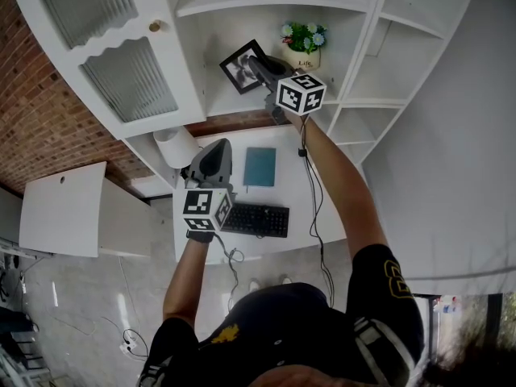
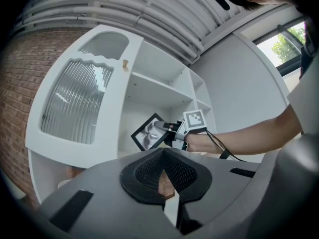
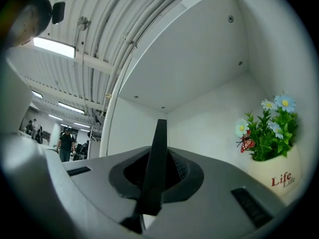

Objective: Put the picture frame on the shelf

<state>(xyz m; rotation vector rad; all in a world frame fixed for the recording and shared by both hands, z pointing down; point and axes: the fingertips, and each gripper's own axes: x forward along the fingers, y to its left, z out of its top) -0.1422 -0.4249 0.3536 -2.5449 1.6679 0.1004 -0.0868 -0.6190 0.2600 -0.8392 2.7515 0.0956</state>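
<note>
The picture frame [image 1: 236,69] [image 2: 147,134] is up at the white shelf unit [image 1: 367,47] [image 2: 154,91]. It sits inside the open compartment that also holds a flower pot [image 1: 305,55] [image 3: 275,169], to the left of the pot and apart from it. The frame is tilted onto one corner. No view shows whether that corner touches the shelf board.

In the right gripper view the frame [image 3: 158,138] shows edge-on as a thin dark bar. Bare white back wall lies behind it, and there is open room to its left. The compartment's ceiling board is well above it. The pot stands close to the right-hand wall.

To the left of the compartment hangs a cabinet door [image 1: 113,55] with ribbed glass panes. Its edge is near the frame's left corner.

The right gripper [image 1: 258,64] [image 3: 156,177] [image 2: 172,131] is pinching the frame's right edge, with its jaws nearly together on the thin bar.

The left gripper [image 1: 214,150] [image 2: 165,176] is held low and nearer the person, over the desk [image 1: 290,147] and well apart from the shelf. Its tips meet and there is nothing between them.

On the desk below lie a teal notebook [image 1: 260,166] and a black keyboard [image 1: 255,218], with a white cylinder [image 1: 176,145] at the left.
</note>
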